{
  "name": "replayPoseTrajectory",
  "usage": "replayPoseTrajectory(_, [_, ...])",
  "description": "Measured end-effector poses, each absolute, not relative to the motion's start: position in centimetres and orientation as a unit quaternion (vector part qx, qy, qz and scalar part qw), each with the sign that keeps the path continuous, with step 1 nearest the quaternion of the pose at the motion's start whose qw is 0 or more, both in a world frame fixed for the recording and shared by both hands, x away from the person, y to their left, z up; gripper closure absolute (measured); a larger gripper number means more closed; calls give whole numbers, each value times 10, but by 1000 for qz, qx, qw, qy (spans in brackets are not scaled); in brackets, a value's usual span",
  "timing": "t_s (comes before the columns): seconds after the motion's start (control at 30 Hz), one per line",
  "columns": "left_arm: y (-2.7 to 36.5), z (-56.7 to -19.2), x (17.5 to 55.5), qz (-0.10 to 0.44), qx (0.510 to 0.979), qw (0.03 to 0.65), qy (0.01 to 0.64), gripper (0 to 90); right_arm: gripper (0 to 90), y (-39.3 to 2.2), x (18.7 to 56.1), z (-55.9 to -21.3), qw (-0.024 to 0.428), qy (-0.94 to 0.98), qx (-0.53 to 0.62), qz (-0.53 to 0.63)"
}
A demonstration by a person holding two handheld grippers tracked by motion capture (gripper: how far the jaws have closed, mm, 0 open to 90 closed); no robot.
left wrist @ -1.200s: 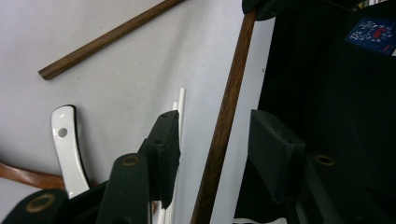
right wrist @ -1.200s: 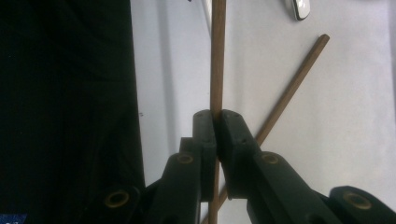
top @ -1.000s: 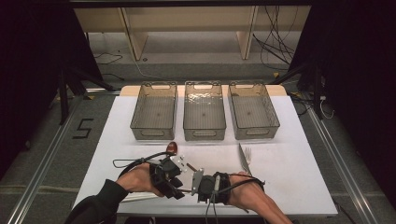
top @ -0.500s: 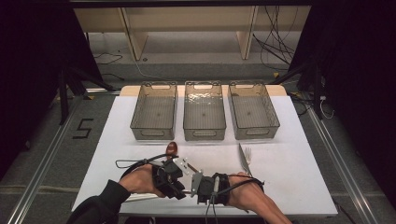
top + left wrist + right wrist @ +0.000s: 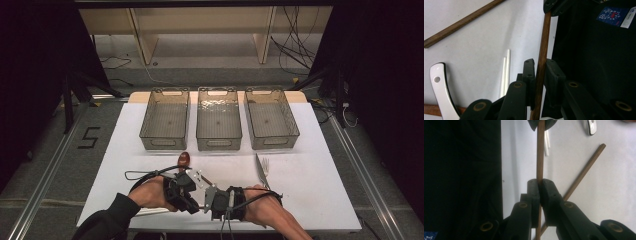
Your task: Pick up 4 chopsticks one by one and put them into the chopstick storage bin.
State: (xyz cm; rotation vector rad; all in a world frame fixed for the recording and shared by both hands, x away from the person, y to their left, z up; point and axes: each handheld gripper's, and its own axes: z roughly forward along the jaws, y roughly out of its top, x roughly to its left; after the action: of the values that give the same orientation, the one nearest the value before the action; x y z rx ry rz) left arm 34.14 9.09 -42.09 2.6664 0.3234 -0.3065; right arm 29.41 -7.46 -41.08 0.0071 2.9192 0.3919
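Observation:
At the table's front edge my two grippers face each other tip to tip, both on one thin brown chopstick [image 5: 541,50]. In the left gripper view my left gripper [image 5: 539,62] has the stick between its pads; its jaws have just been closing and now press on it. My right gripper [image 5: 539,182] is shut on the same chopstick [image 5: 540,157] farther along. From above, the left gripper [image 5: 194,199] and right gripper [image 5: 207,205] sit almost touching, with a hand behind each.
A second brown chopstick [image 5: 584,172], a pair of white chopsticks [image 5: 506,72] and a white spoon [image 5: 441,92] lie on the white table [image 5: 310,190]. A wooden spoon [image 5: 184,159] and a fork and knife [image 5: 262,170] lie in front of three clear bins [image 5: 218,120].
Both hands stay in place at the front edge. The left gripper's body looks slightly narrower around the stick than before.

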Motion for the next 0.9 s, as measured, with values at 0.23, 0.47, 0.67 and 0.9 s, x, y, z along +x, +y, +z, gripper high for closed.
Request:
replayPoseTrajectory(0.23, [93,-421,342,-124,961,222,106,816,853,-75,293,-410,97,987,-4,129])
replayPoseTrajectory(0.47, [94,-421,340,-107,962,226,112,832,749,-82,297,-401,116,984,19,135])
replayPoseTrajectory(0.67, [101,-417,346,-86,958,237,135,833,605,-99,305,-381,124,968,88,199])
replayPoseTrajectory(0.9, [116,-406,353,-55,948,258,178,832,443,-112,310,-376,130,948,155,247])
